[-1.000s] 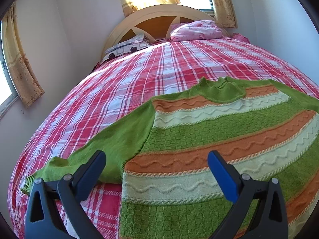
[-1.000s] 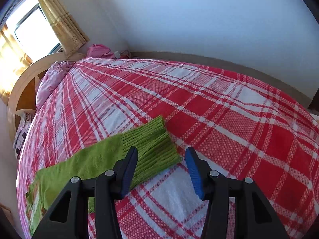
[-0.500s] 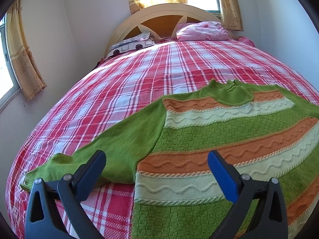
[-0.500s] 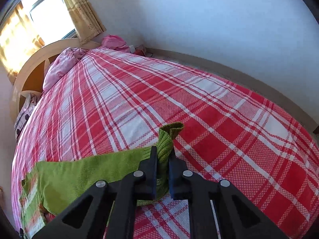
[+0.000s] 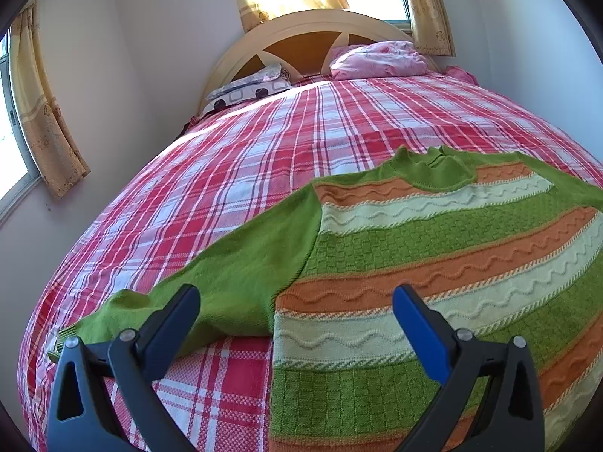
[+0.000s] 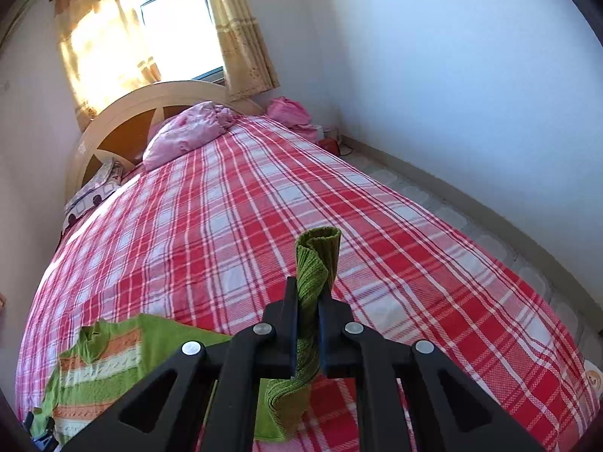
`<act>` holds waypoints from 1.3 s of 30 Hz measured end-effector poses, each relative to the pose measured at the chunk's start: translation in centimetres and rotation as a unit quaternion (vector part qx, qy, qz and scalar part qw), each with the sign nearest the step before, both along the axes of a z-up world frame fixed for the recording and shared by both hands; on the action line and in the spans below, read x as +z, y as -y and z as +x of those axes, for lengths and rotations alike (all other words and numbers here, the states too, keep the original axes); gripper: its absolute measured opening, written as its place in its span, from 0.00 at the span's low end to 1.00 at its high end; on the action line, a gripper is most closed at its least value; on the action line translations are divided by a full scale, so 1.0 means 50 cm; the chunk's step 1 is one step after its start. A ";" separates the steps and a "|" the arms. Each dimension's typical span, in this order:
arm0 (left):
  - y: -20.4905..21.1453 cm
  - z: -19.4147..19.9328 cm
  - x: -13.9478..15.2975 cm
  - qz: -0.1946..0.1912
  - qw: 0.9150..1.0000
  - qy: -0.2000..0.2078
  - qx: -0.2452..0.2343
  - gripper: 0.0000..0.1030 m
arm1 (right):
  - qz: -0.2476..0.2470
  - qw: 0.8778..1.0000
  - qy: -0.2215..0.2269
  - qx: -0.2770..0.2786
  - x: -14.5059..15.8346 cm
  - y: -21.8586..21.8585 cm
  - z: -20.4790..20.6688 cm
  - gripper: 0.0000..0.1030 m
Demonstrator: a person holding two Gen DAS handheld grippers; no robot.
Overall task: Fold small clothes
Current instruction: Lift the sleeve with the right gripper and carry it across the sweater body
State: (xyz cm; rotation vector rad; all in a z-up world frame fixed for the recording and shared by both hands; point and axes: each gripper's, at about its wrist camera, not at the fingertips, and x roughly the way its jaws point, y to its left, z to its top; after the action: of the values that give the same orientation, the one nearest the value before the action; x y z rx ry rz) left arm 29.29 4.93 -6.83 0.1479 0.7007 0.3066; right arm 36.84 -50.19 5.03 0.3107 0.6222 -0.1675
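Observation:
A small knitted sweater (image 5: 433, 256), green with orange and cream wavy stripes, lies flat on the red plaid bed (image 5: 264, 158). Its left sleeve (image 5: 226, 282) stretches toward the bed's near left edge. My left gripper (image 5: 296, 314) hovers open just above the sweater's lower left side, touching nothing. In the right wrist view my right gripper (image 6: 306, 297) is shut on the ribbed cuff (image 6: 318, 260) of the other green sleeve, lifted off the bed, the cuff standing up past the fingers. The sweater's body (image 6: 98, 365) shows at the lower left there.
A pink pillow (image 5: 377, 60) and a patterned pillow (image 5: 245, 90) lie by the wooden headboard (image 5: 301, 34). Curtained windows sit behind and to the left. A wall and strip of floor (image 6: 471, 226) run along the bed's right side, with pink cloth (image 6: 290, 113) in the corner.
My right gripper closed on the sleeve cuff, then rose and rolled, lifting the cuff off the bed. My left gripper stayed open and barely moved.

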 end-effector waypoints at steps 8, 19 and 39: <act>-0.023 -0.018 -0.008 -0.015 1.000 -0.007 0.004 1.00 | -0.016 0.998 0.026 0.062 0.082 -0.135 0.024 0.08; -0.055 -0.028 -0.025 -0.026 0.999 -0.017 0.011 1.00 | -0.039 0.987 0.060 0.147 0.169 -0.330 0.036 0.07; -0.118 -0.057 -0.053 -0.053 0.998 -0.021 0.029 1.00 | -0.067 0.957 0.093 0.267 0.245 -0.617 0.030 0.07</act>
State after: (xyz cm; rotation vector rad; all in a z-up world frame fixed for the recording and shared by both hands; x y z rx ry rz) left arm 26.43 10.82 -9.46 0.0324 0.7614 0.3215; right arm 38.34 -19.33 17.29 0.0193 0.4863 0.3351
